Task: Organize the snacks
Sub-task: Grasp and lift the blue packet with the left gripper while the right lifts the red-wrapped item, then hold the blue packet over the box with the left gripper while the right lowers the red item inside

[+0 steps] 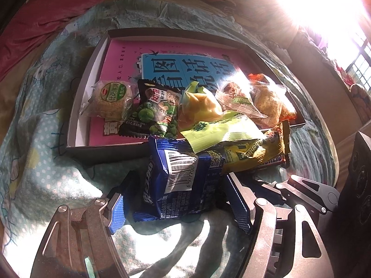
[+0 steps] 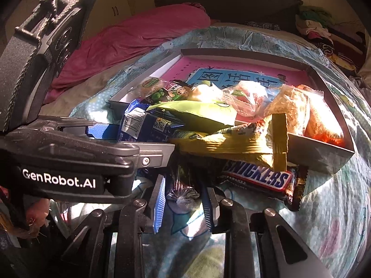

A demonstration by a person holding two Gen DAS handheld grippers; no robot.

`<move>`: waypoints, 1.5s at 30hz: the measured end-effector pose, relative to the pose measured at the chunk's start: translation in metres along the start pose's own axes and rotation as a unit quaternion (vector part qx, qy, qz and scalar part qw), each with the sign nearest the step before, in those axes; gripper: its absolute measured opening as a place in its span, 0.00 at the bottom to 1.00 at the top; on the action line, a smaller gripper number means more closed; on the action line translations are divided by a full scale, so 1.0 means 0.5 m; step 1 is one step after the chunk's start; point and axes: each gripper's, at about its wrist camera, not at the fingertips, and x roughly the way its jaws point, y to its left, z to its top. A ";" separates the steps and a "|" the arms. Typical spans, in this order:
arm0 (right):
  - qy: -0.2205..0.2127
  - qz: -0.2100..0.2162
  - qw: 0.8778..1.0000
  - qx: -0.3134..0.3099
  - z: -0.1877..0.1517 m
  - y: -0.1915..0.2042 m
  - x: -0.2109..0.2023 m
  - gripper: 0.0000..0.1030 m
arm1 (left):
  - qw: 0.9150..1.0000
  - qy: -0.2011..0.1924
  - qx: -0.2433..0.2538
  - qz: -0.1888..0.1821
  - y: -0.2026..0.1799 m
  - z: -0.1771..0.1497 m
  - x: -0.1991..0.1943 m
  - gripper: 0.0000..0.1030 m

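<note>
A blue snack packet (image 1: pixel 183 183) lies on the bedspread between the fingers of my left gripper (image 1: pixel 178 206); the jaws stand wide around it and do not clearly press it. A yellow bar (image 1: pixel 252 155) and a lime-green packet (image 1: pixel 220 132) lean on the box's front wall. The grey box (image 1: pixel 81 97) holds a round biscuit (image 1: pixel 109 99), a green-pea packet (image 1: pixel 157 113) and clear-wrapped snacks (image 1: pixel 250 99). My right gripper (image 2: pixel 184 205) is shut on a small dark foil-wrapped sweet (image 2: pixel 183 197). A Snickers bar (image 2: pixel 259 178) lies just ahead of it.
A pink book (image 1: pixel 129 53) lines the box floor. A red quilt (image 2: pixel 129 44) lies at the back left of the bed. Clothes (image 2: pixel 317 25) are piled at the back right. Sun glare from a window (image 1: pixel 324 2) washes out the upper right.
</note>
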 end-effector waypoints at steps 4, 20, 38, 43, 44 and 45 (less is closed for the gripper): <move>0.003 -0.002 1.000 0.005 -0.009 -0.002 -0.016 0.28 | 1.000 0.008 0.006 0.012 -0.002 -0.003 0.008 0.65; -0.006 0.009 0.999 0.048 -0.016 -0.027 -0.042 0.28 | 1.000 0.002 -0.007 -0.015 0.019 -0.020 -0.033 0.53; -0.074 0.010 0.995 0.072 0.016 -0.050 -0.127 0.28 | 0.995 -0.097 -0.030 0.005 0.072 0.023 -0.138 0.53; -0.095 -0.005 0.991 0.091 0.034 -0.082 -0.144 0.28 | 0.993 -0.111 -0.043 0.007 0.091 0.042 -0.141 0.53; -0.099 -0.008 0.990 0.096 0.038 -0.090 -0.147 0.28 | 0.993 -0.112 -0.045 0.006 0.094 0.046 -0.138 0.53; -0.103 -0.012 0.990 0.100 0.042 -0.099 -0.150 0.28 | 0.993 -0.113 -0.046 0.006 0.095 0.049 -0.135 0.53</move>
